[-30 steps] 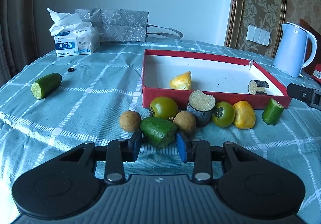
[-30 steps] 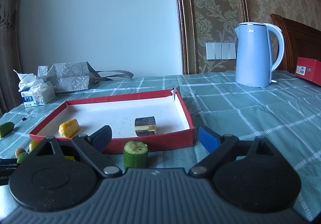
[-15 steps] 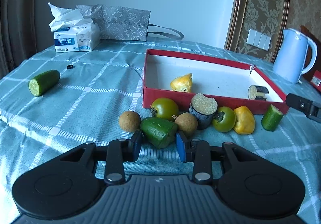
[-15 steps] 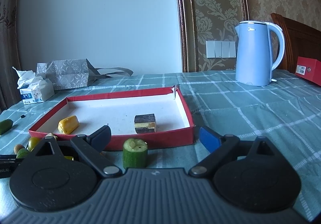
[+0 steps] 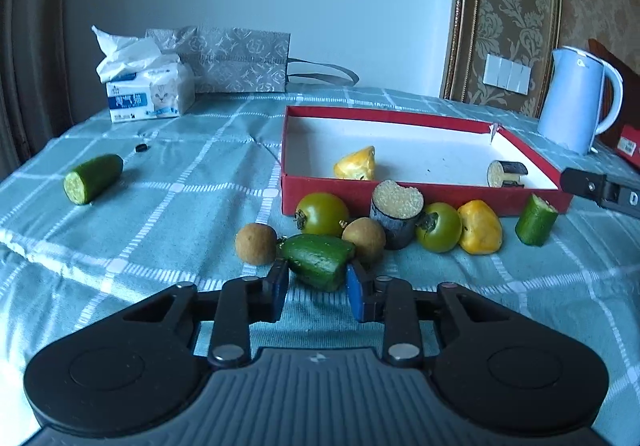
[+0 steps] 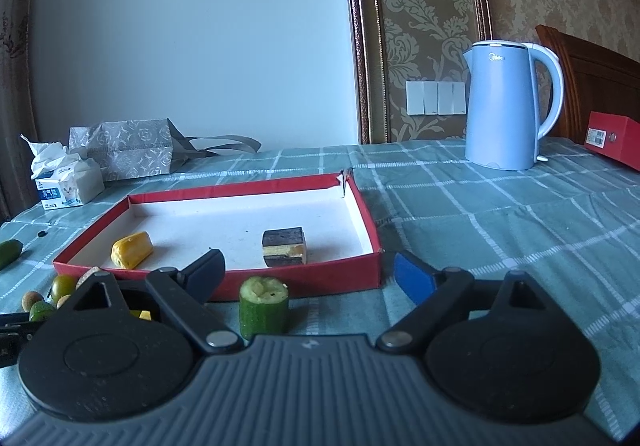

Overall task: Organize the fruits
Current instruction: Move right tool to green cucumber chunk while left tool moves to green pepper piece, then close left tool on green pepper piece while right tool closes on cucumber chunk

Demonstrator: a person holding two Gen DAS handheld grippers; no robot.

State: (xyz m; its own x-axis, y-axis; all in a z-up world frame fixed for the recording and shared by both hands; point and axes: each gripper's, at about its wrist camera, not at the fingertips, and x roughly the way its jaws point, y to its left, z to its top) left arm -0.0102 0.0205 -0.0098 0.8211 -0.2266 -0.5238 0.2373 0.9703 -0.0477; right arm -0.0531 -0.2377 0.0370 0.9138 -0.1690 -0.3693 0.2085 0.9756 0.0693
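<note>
My left gripper (image 5: 316, 286) is closing on a green pepper piece (image 5: 316, 256), its pads pressing both sides. Around it lie two brown round fruits (image 5: 256, 244), two green tomatoes (image 5: 322, 212), an eggplant chunk (image 5: 396, 214) and a yellow pepper piece (image 5: 480, 226). Behind them stands the red box (image 5: 400, 114), holding a yellow piece (image 5: 356, 164) and an eggplant slice (image 5: 506, 173). My right gripper (image 6: 308, 274) is wide, its jaws closing slightly. A cucumber stub (image 6: 264, 308) stands upright between them, untouched, in front of the red box (image 6: 372, 230).
A cucumber half (image 5: 92, 178) lies far left on the checked cloth. At the back are a tissue pack (image 5: 148, 94) and a grey gift bag (image 5: 236, 62). A blue kettle (image 6: 508, 106) and a red carton (image 6: 612, 138) stand at the right.
The left pads have drawn in onto the green pepper piece, and the left view has shifted slightly. The right gripper and the cucumber stub have stayed put.
</note>
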